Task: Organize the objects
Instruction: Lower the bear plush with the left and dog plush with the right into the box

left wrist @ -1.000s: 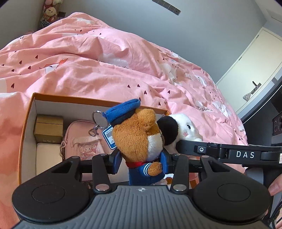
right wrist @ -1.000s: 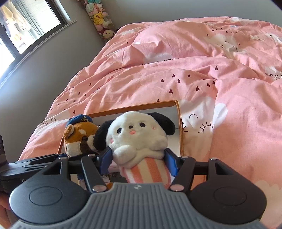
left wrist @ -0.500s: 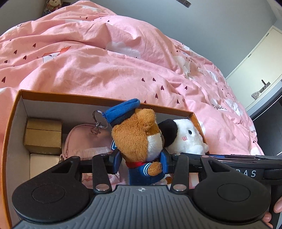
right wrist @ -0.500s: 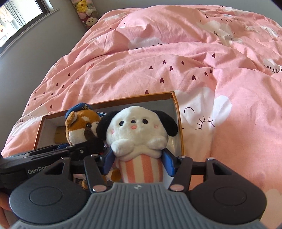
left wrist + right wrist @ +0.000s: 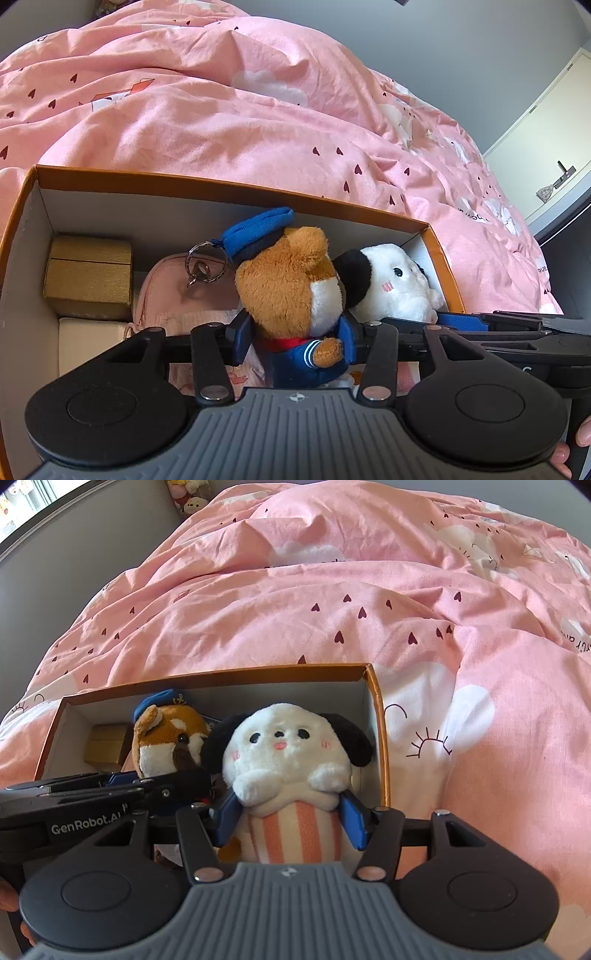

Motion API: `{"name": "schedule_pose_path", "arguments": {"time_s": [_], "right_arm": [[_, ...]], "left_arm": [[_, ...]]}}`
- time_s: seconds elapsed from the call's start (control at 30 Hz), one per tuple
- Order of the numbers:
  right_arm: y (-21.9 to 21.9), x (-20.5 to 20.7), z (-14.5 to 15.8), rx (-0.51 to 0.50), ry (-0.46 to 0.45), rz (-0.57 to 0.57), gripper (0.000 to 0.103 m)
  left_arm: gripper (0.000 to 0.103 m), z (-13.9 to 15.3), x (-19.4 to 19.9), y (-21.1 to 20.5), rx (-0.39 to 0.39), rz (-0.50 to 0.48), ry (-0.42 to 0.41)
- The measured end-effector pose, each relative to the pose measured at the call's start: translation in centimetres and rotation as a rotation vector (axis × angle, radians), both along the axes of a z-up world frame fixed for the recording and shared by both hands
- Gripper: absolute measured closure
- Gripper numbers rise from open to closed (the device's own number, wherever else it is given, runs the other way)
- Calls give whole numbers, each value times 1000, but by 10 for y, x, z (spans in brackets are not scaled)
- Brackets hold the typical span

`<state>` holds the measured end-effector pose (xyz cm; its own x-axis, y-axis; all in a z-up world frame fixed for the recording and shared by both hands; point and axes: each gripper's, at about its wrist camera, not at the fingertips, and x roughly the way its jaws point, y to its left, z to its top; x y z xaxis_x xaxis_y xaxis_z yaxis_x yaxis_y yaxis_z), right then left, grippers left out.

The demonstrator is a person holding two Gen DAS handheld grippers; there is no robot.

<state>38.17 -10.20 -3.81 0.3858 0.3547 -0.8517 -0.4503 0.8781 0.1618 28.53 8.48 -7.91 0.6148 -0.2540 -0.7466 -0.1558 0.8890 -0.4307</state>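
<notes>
My left claw [image 5: 295,341] has the bear [image 5: 291,291] between its blue pads at the waist; its jaws are opening, though the pads seem still against the navy jacket. Bear wears a blue cap with a key ring [image 5: 205,262] hanging off it. It sits inside the box [image 5: 221,186] — orange rim, white walls — just over the pink pouch [image 5: 173,291].

My right claw [image 5: 291,818] grips the dog [image 5: 290,760] by its orange-striped body, pads pressing on both sides. Dog sits at the box's right end, touching the bear.

At the left end: a gold box [image 5: 88,278] with a cream box [image 5: 92,339] just in front of it.

Writing: "GenRobot.AI" in white on the left claw's arm, right view. The duvet [image 5: 332,602] under the box carries dark hearts and upside-down script too small to read.
</notes>
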Motion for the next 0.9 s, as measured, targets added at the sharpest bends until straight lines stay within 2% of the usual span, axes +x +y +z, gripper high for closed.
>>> {"name": "schedule_pose_path", "arguments": {"time_s": [0.17, 0.27, 0.4, 0.47, 0.53, 0.7, 0.9], "right_arm": [[0, -8, 5, -17, -69, 38, 43], [-2, -12, 8, -28, -100, 51, 43], [-3, -20, 13, -48, -159, 98, 58], [-3, -25, 16, -56, -174, 118, 61], [-3, -30, 19, -62, -186, 141, 63], [-1, -42, 17, -107, -211, 196, 65], [0, -49, 11, -161, -211, 277, 65]], "left_arm": [[47, 8, -7, -5, 42, 18, -22], [39, 15, -15, -7, 66, 42, -66], [37, 27, -23, -10, 84, 43, -103], [42, 31, -24, -12, 91, 26, -95], [51, 32, -26, -15, 109, 13, -70], [60, 25, -31, -20, 118, -17, -49], [62, 15, -32, -12, 86, -5, -26]]}}
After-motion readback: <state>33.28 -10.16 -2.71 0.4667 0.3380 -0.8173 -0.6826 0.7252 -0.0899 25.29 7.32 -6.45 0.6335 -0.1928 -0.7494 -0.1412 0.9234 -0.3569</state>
